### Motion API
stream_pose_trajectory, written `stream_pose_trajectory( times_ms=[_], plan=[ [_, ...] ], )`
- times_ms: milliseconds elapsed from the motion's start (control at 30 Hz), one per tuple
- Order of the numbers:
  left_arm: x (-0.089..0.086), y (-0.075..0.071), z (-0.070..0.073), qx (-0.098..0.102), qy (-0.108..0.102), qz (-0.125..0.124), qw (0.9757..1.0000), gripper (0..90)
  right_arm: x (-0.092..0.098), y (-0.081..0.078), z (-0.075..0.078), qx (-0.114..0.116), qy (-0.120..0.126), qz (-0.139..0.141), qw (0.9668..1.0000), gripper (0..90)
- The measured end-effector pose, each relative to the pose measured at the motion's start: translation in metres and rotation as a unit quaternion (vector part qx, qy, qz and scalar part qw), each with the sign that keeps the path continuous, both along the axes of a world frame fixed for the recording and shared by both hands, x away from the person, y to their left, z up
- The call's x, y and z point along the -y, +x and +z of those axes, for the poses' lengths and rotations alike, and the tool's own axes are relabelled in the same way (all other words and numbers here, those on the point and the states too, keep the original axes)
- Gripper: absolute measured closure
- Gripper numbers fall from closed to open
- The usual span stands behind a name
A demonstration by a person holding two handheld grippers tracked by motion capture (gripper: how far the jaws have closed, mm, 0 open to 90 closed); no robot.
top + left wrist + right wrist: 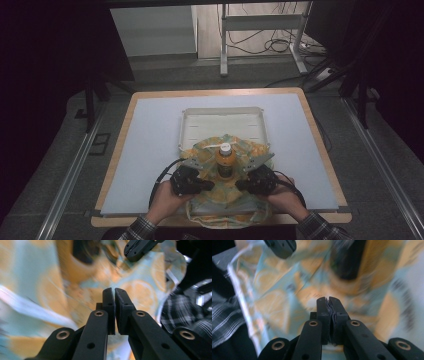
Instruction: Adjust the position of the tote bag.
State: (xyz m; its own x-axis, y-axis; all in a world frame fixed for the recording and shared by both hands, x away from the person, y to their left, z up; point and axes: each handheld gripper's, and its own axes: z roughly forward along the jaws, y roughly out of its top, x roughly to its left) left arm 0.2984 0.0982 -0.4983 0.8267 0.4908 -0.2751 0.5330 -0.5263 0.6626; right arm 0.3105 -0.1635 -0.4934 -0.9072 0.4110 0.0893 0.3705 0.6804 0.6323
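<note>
High view: orange-drink bottle (226, 161) with white cap stands upright on a lemon-print cloth (227, 200) at the near middle of the tabletop (150, 150), just in front of a shallow white tray (221, 122); the cloth's far edge overlaps the tray's near rim. Left tool (209, 186) and right tool (241, 186) sit low on either side of the bottle, tips pointing inward at its base, both hands in plaid sleeves. Jaw state isn't readable from up there. Left gripper view: left tool (115, 293) jaws pressed together with only a slit between them; can't tell if any cloth (140, 290) is caught; the other tool's tip shows at the top. Right gripper view: right tool (328, 301) clamped on a thin fold of cloth (287, 302), fabric edge visible between the pads; bottle (345, 260) is a dark blur just beyond.
</note>
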Motion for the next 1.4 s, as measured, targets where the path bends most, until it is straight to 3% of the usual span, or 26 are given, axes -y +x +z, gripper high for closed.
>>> stream_pose_trajectory(
  times_ms=[100, 167, 233, 400, 567, 700, 1067, 1267, 1333, 1400],
  plan=[
    [0.001, 0.009, 0.002, 0.007, 0.006, 0.013, 0.9999, 87.2, -0.002, 0.009, 0.006, 0.010, 0.007, -0.010, 0.9999, 86.1],
    [0.003, 0.019, 0.002, 0.022, 0.025, 0.033, 0.9989, 87.2, -0.004, 0.018, 0.011, 0.021, 0.010, -0.024, 0.9995, 86.2],
    [0.003, 0.031, -0.003, 0.022, 0.031, 0.051, 0.9980, 87.3, -0.004, 0.032, 0.013, 0.027, 0.019, -0.045, 0.9985, 86.5],
    [0.006, 0.045, -0.011, 0.035, 0.051, 0.069, 0.9957, 87.5, -0.003, 0.050, 0.005, 0.025, 0.017, -0.070, 0.9971, 86.6],
    [0.005, 0.053, -0.015, 0.043, 0.051, 0.086, 0.9940, 87.6, 0.000, 0.059, -0.005, 0.020, 0.016, -0.089, 0.9957, 86.6],
    [-0.001, 0.062, -0.020, 0.038, 0.044, 0.102, 0.9931, 87.7, 0.004, 0.065, -0.009, 0.021, 0.014, -0.098, 0.9949, 86.5],
    [-0.015, 0.070, -0.031, 0.023, 0.065, 0.120, 0.9904, 88.0, 0.019, 0.074, -0.019, 0.013, -0.001, -0.125, 0.9920, 86.5],
    [-0.016, 0.065, -0.027, 0.018, 0.062, 0.105, 0.9924, 85.3, 0.022, 0.072, -0.020, 0.004, -0.006, -0.121, 0.9926, 84.6],
    [-0.016, 0.055, -0.015, 0.016, 0.044, 0.081, 0.9956, 83.9, 0.021, 0.068, -0.015, 0.006, 0.003, -0.115, 0.9934, 83.8],
    [-0.017, 0.047, -0.005, 0.017, 0.030, 0.066, 0.9972, 83.7, 0.021, 0.063, -0.008, 0.005, 0.015, -0.106, 0.9943, 83.8]
  ],
)
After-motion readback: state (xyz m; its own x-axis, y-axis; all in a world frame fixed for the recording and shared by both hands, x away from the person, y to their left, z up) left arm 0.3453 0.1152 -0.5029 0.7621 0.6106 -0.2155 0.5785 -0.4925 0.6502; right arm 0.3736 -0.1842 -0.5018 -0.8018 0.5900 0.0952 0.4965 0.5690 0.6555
